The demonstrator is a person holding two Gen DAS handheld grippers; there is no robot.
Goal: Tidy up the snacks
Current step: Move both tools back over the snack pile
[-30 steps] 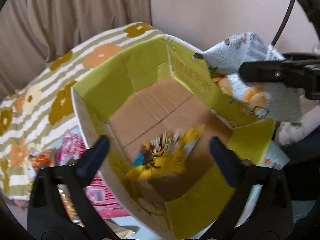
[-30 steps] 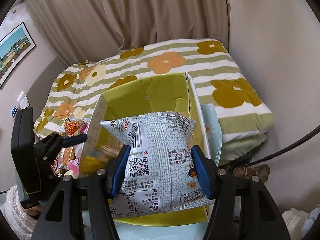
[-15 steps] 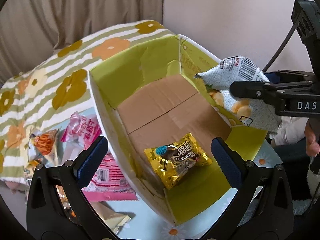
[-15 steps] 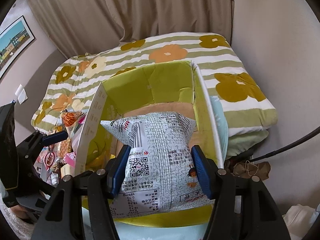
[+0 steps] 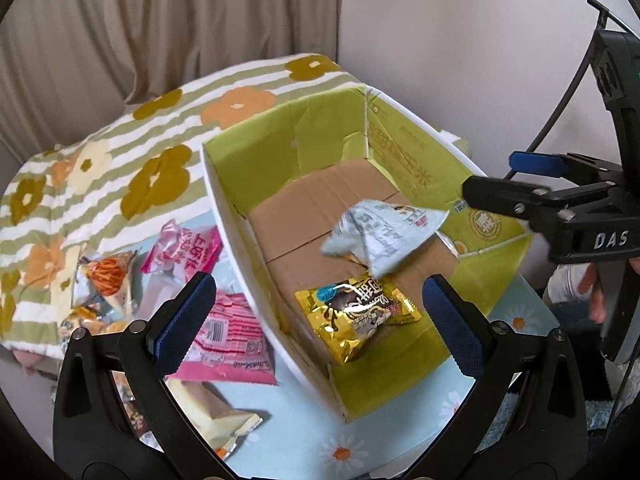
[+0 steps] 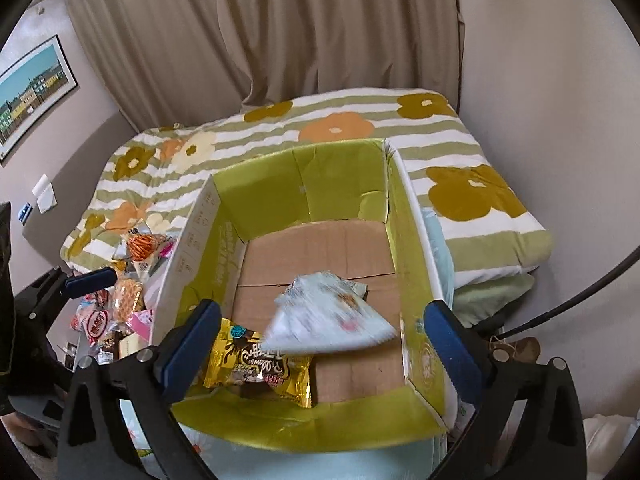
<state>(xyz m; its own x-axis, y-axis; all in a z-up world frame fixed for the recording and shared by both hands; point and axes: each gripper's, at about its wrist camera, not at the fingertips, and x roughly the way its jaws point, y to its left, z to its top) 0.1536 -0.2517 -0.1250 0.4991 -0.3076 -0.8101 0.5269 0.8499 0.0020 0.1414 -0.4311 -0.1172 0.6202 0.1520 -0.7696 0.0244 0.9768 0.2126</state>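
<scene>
- Snacks: a pale blue-grey snack bag is blurred inside the green cardboard box, over the brown bottom and partly above the gold packet.
- My right claw is opening, its blue pads wide apart; the pale bag sits between them in that view, but neither pad presses on it, so it is released.
- My left claw is spread wide and grasps nothing; its left pad lies over the pink packets outside the box, its right pad over the box's near green wall.
- The gold packet lies flat on the box bottom near the front wall, touched by the pale bag's lower corner.
- More snacks lie left of the box on a light blue daisy-print cloth: pink packets, a cream wrapper, and an orange-printed bag.
- Behind the box is a striped flower-patterned blanket, with beige curtains beyond.
</scene>
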